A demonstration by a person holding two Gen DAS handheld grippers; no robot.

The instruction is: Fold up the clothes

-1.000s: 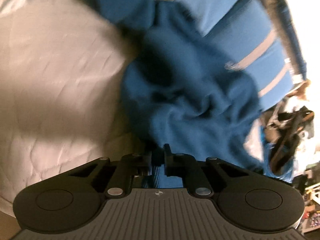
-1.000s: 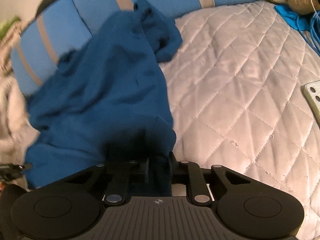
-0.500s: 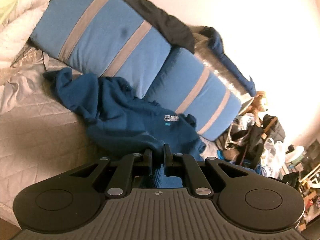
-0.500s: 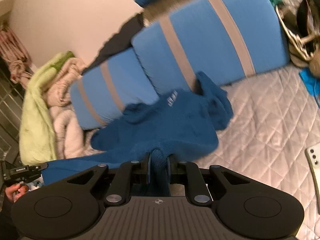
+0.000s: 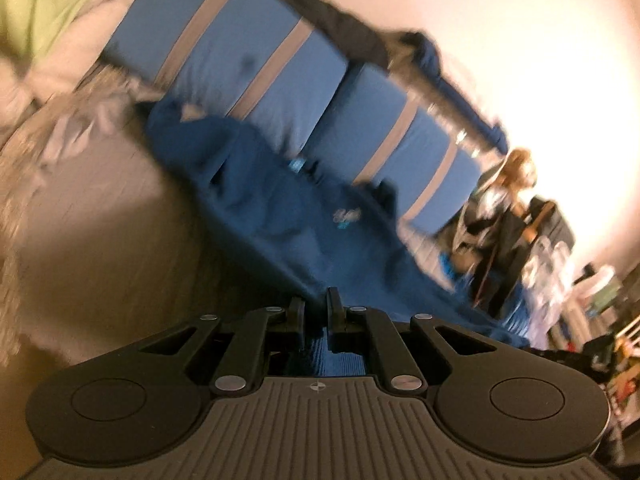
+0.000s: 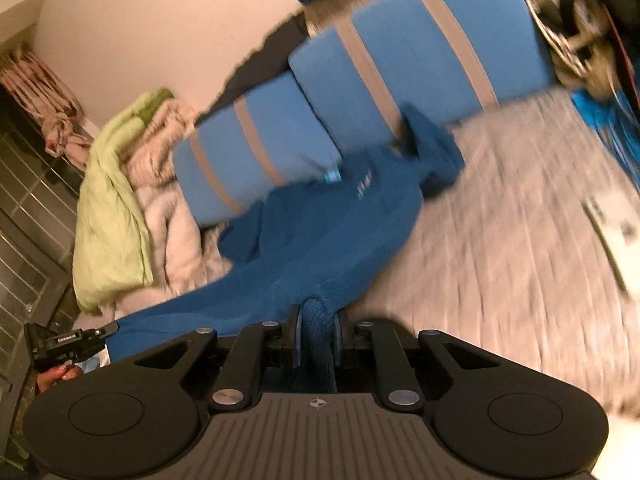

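One blue garment stretched across a quilted bed between two handheld grippers.

The grey quilted bed point(image 6: 500, 240) carries two blue pillows with grey stripes point(image 6: 420, 52), leaning side by side along the wall, and one pale green blanket point(image 6: 112, 208) heaped with light bedding at the far end. One dark blue sweatshirt point(image 6: 320, 236) lies spread from the foot of the pillows toward both cameras, a small pale logo on its chest. The right gripper point(image 6: 316, 328) has its jaws clamped on a bunched fold of the sweatshirt's hem; the left gripper point(image 5: 316, 312) pinches another stretch of the same edge between nearly closed jaws. One flat white phone-like object point(image 6: 612, 232) lies blurred on the quilt, well apart from the garment.
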